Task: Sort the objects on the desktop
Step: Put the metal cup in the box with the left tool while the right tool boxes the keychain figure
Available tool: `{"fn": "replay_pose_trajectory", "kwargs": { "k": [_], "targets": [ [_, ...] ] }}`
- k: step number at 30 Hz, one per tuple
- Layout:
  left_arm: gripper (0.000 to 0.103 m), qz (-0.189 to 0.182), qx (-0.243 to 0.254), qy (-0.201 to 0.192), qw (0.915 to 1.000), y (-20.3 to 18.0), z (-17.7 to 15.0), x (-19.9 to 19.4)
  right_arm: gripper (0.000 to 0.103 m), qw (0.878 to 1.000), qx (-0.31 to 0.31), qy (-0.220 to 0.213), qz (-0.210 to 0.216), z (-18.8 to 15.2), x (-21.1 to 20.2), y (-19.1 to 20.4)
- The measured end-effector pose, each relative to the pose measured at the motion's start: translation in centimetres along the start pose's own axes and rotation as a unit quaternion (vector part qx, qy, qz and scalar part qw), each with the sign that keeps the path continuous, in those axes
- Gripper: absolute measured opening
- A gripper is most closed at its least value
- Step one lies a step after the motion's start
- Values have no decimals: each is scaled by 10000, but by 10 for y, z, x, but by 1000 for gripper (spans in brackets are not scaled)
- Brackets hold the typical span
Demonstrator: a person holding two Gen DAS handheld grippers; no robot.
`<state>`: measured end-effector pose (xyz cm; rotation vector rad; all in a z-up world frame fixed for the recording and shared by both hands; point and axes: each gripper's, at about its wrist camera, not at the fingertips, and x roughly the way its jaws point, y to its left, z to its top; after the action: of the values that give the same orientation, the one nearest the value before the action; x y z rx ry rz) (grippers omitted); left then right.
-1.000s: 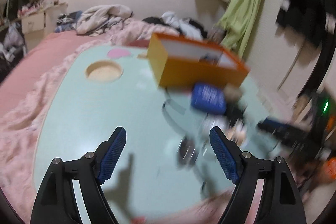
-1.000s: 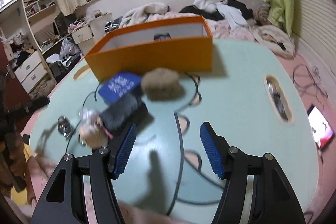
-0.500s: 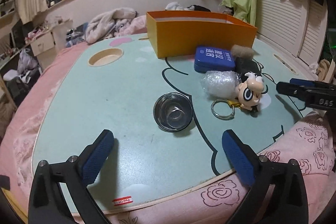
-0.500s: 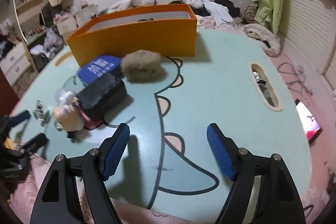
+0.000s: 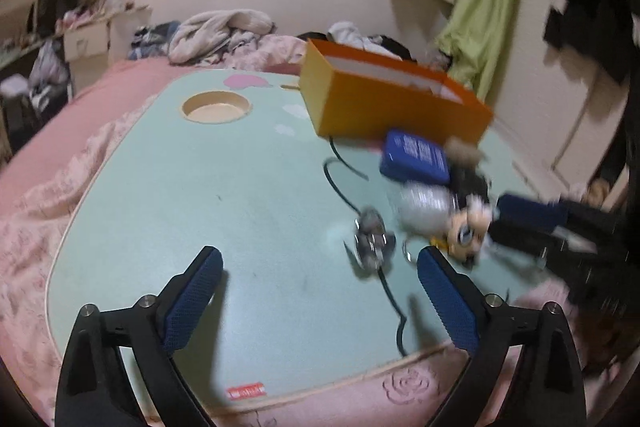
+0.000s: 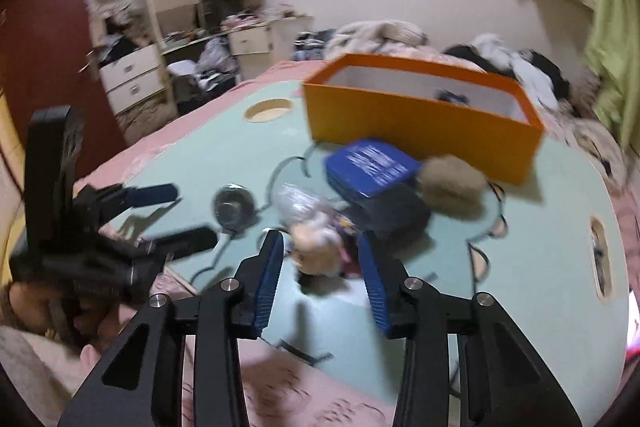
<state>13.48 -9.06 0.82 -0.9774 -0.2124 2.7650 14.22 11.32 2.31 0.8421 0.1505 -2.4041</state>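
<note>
On the mint-green table (image 5: pixel 200 187) an orange box (image 5: pixel 392 107) stands open at the back. In front of it lie a blue tin (image 6: pixel 372 165), a brown fluffy ball (image 6: pixel 452 183), a dark case (image 6: pixel 392 211), a clear plastic bundle (image 6: pixel 296 203), a small metal bowl (image 6: pixel 234 205) and a cartoon keychain toy (image 6: pixel 316 247). My right gripper (image 6: pixel 322 267) has the toy between its fingertips; its jaws are closing, with small gaps still showing. My left gripper (image 5: pixel 320 287) is wide and closing slightly, with nothing between its fingers and the bowl (image 5: pixel 372 239) just ahead.
The table has a round cup hole (image 5: pixel 216 105) at the back left and a slot (image 6: pixel 600 255) on the right. A pink blanket (image 5: pixel 48 167) surrounds it. Piled clothes, drawers and shelves stand behind. A hand holds the left gripper (image 6: pixel 160 215) at the table's near left edge.
The right gripper has swung left over the keychain toy and its jaws have narrowed around it. The left gripper's view has tilted and its jaws have drawn in a little.
</note>
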Motion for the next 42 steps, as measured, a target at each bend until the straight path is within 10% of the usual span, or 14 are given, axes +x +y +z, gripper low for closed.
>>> {"fn": "replay_pose_trajectory", "kwargs": {
  "k": [7, 10, 24, 37, 42],
  "targets": [
    [62, -407, 258, 60, 9988, -12, 15, 13, 39, 9966, -105, 816, -4, 1, 41, 3],
    [28, -411, 534, 348, 9971, -23, 8, 27, 36, 9968, -84, 789, 12, 1, 43, -2],
    [28, -638, 412, -48, 9971, -26, 51, 12, 36, 9960, 661, -295, 520, 16, -4, -29],
    [28, -820, 49, 84, 9966, -36, 187, 103, 36, 9943, 904, -191, -530, 126, 46, -110],
    [78, -771, -250, 411, 9959, -31, 194, 145, 53, 9876, 1259, 122, -932, 134, 81, -135]
  ]
}}
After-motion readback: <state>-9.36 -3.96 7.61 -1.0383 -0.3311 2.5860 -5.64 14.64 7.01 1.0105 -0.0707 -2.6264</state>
